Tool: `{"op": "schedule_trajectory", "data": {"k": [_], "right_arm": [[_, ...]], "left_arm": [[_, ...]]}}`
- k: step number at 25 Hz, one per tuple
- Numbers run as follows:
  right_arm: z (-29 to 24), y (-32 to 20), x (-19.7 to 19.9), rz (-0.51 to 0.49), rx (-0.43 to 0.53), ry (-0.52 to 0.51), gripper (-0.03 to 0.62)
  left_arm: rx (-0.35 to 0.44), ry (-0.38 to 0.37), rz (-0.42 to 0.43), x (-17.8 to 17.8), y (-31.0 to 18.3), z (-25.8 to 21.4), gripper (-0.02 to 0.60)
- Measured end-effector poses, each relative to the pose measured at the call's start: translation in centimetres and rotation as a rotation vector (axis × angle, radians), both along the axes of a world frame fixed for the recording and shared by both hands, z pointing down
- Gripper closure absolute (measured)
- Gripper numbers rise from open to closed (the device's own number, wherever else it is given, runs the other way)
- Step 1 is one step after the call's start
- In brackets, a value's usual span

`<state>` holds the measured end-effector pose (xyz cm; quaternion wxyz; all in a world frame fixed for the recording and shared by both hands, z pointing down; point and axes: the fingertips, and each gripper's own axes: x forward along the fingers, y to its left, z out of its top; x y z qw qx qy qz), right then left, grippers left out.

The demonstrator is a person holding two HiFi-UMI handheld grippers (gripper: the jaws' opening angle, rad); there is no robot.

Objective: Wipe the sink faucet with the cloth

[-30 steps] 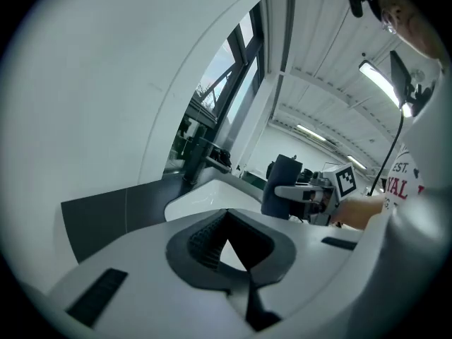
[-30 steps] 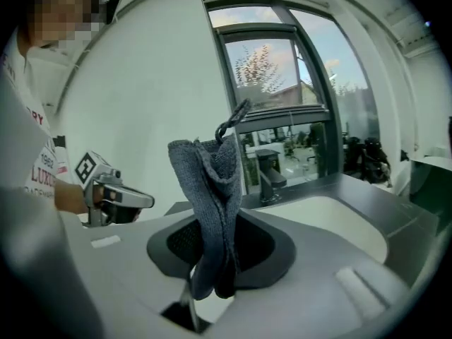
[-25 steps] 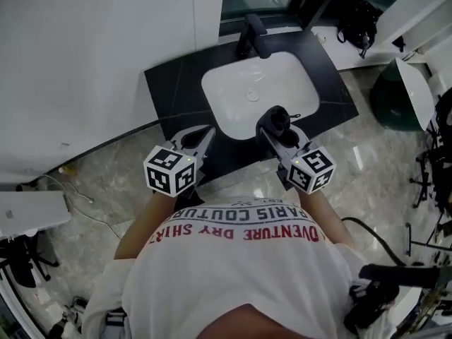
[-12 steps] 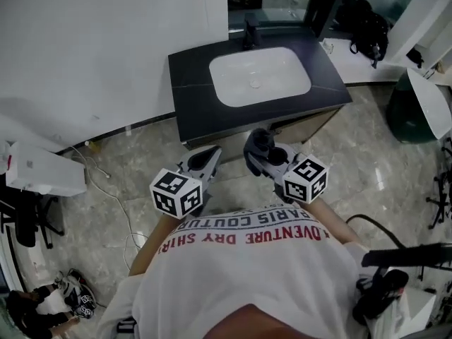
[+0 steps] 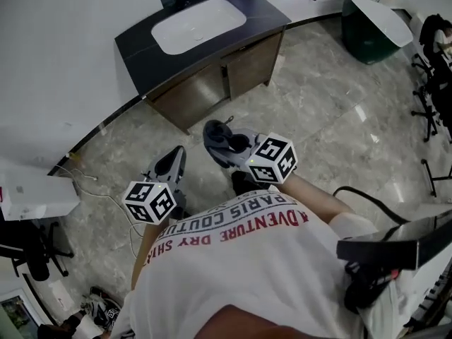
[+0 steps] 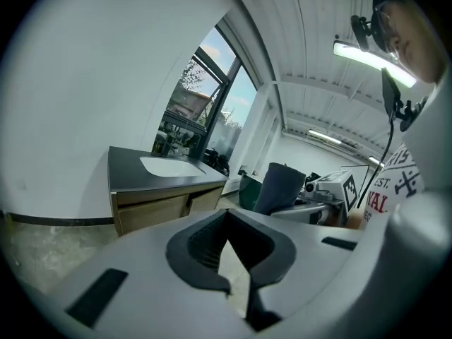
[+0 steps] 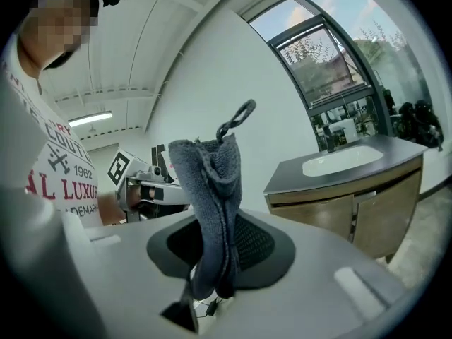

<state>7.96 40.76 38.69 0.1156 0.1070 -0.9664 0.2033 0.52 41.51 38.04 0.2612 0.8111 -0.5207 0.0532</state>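
The dark sink counter point(image 5: 138, 44) with its white basin point(image 5: 198, 25) stands far off at the top left of the head view. The faucet point(image 7: 329, 142) shows only as a small dark post behind the basin in the right gripper view. A dark grey cloth point(image 7: 212, 189) stands up between the jaws of my right gripper point(image 7: 212, 288), which is shut on it. In the head view that right gripper point(image 5: 220, 141) and the cloth point(image 5: 215, 134) hang over the marble floor. My left gripper point(image 5: 173, 162) is beside it, shut and holding nothing point(image 6: 236, 292).
Wooden cabinet doors point(image 5: 233, 69) face me under the counter. A green bin point(image 5: 367, 20) with a white lid stands at the top right, office chairs point(image 5: 434, 55) at the right edge. A white box point(image 5: 35, 196) and floor cables point(image 5: 92, 189) lie at the left.
The person has stepped back from the sink. Both grippers, a second ago at the counter's front edge, now hang over the floor, and the counter has receded to the upper left.
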Motion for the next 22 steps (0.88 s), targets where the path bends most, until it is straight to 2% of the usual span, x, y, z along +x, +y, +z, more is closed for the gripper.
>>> {"op": "schedule_trajectory", "data": {"k": [3, 8, 13, 17, 22], "right_arm": [[-1.5, 5.8, 1.6, 0.034, 0.014, -0.027, 0.511], [-6.1, 10.9, 6.6, 0.073, 0.115, -0.061, 0.511], [-8.3, 11.6, 9.4, 0.101, 0.141, -0.085, 0.511], [-9.2, 12.1, 12.1, 0.073, 0.128, -0.073, 0.513], [-9.6, 11.8, 15.6, 0.064, 0.112, -0.085, 0.513]], "left_arm": [[0.011, -0.022, 0.023, 1.1, 6.1, -1.0, 0.58], [0.082, -0.018, 0.032, 5.5, 11.1, -4.9, 0.58], [0.153, -0.046, 0.056, 8.2, 12.3, -7.2, 0.58], [0.152, -0.031, 0.06, 11.6, 12.9, -8.0, 0.58], [0.16, -0.054, 0.069, 15.5, 12.7, -9.3, 0.581]]}}
